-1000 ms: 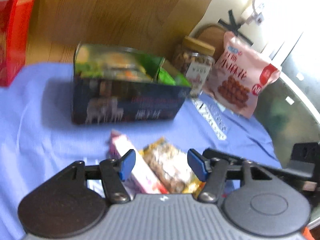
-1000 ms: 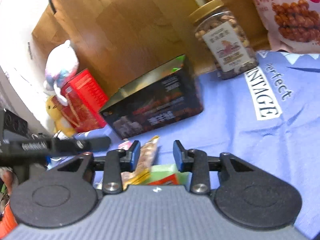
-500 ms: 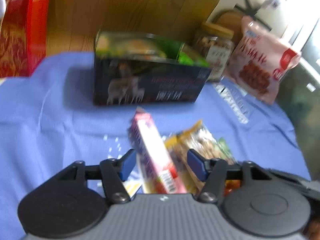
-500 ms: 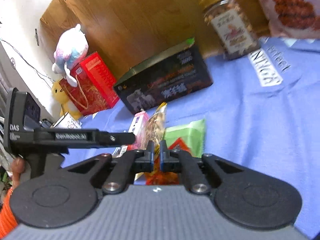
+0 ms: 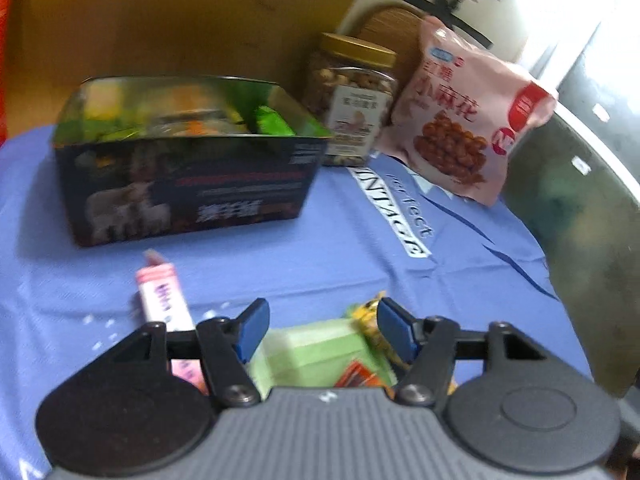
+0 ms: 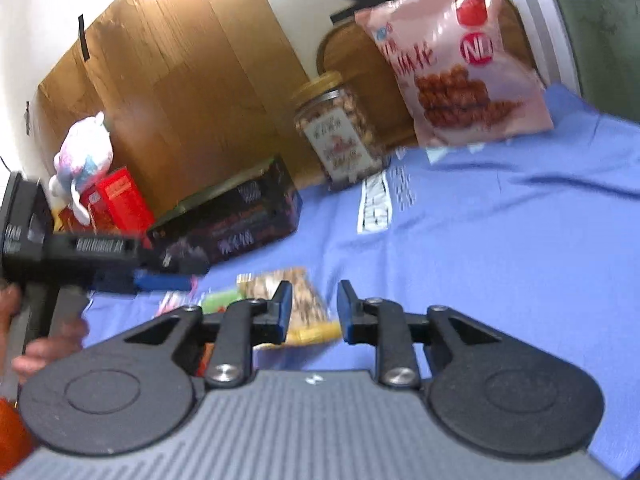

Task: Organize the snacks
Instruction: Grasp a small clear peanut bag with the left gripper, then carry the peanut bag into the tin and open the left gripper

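From the left wrist camera, my left gripper point(image 5: 320, 330) points down at a slant over the blue cloth point(image 5: 360, 248) on the counter. Its blue-padded fingers point(image 5: 252, 330) have just been opening and stand moderately apart, gripping nothing. Below the gap lies a green packet point(image 5: 316, 350), with a yellow-edged nut snack bag point(image 5: 374, 322) by the right pad and a pink snack box point(image 5: 162, 298) lying just outside the left finger. Further off sits the dark snack box point(image 5: 188, 184), open-topped and holding green and orange packets. To its right stand a gold-lidded jar of nuts point(image 5: 354, 96) and a pink bag of twisted snacks point(image 5: 464, 120) leaning against the wall. From the right wrist camera, my right gripper point(image 6: 314, 312) points more shallowly across the cloth. Its fingers point(image 6: 284, 310) have just been opening again to a narrow gap, and the nut snack bag point(image 6: 298, 300) lies on the cloth under and between them; the picture is blurred, but the pads do not seem to press it. At the left edge a hand point(image 6: 44, 344) holds the left gripper point(image 6: 160, 280), near the dark snack box point(image 6: 236, 220). Behind are a red box point(image 6: 120, 200) and a plush toy point(image 6: 82, 160).
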`<state>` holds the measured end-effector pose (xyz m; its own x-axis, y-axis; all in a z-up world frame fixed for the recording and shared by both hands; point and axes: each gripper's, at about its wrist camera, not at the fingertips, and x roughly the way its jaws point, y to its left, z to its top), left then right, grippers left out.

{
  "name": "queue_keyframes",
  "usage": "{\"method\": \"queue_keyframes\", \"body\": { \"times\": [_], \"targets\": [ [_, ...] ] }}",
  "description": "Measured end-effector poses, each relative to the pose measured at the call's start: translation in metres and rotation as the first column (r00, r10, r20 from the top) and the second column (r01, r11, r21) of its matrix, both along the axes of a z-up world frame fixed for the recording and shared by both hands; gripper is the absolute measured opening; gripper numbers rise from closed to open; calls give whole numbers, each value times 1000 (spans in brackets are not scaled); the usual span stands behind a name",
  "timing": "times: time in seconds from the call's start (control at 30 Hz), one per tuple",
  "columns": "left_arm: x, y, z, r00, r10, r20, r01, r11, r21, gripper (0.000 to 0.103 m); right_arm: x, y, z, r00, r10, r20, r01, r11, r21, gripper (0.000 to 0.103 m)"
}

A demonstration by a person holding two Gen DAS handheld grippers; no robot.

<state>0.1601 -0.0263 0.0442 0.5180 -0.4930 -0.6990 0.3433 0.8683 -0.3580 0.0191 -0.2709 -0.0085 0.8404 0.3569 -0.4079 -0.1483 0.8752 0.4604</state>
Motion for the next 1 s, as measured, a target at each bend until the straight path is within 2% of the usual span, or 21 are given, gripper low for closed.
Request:
{"method": "queue_keyframes", "body": {
  "times": [0.1,0.2,0.27,0.3,0.33,0.4,0.47,0.6,0.7,0.8,0.83,0.87,0.93,1.0],
  "targets": [
    [9,-25,1,998,-62,19,61,997,49,67,2,-7,-16,995,55,-80,-42,986,160,28],
    [21,-45,-4,993,-120,-4,120,990,77,67,11,-15,-34,982,115,-151,-57,937,345,28],
    [29,-54,-11,987,-151,-48,154,985,76,66,16,-18,-41,978,114,-176,-32,910,414,26],
    [33,-57,-16,984,-161,-71,166,984,69,63,18,-21,-43,978,112,-178,-22,897,442,26],
    [36,-58,-20,981,-170,-97,176,983,55,54,22,-24,-44,977,112,-181,-14,882,470,26],
    [34,-59,-24,980,-174,-97,179,983,41,46,31,-26,-45,976,105,-191,4,866,501,26],
    [29,-58,-24,980,-177,-93,180,983,34,38,40,-25,-43,976,97,-193,10,870,492,24],
    [21,-48,-15,987,-138,-78,141,989,36,35,51,-15,-34,978,102,-182,-15,903,430,20],
    [20,-27,5,994,-106,-41,106,994,9,34,58,-5,-19,984,126,-127,-65,915,399,19],
    [29,1,36,999,-39,32,40,999,-21,34,79,10,5,984,164,-62,-131,923,361,19],
    [33,8,44,999,-18,51,20,999,-28,34,90,16,15,982,183,-38,-159,924,349,17],
    [40,18,53,998,-1,65,4,999,-51,34,102,25,26,978,208,-2,-196,923,330,11],
    [53,31,66,996,25,82,-18,996,-87,34,126,42,47,970,238,58,-245,931,270,10],
    [68,36,75,990,67,125,-60,997,-56,34,153,60,60,963,259,79,-270,939,211,10]
  ]
}}
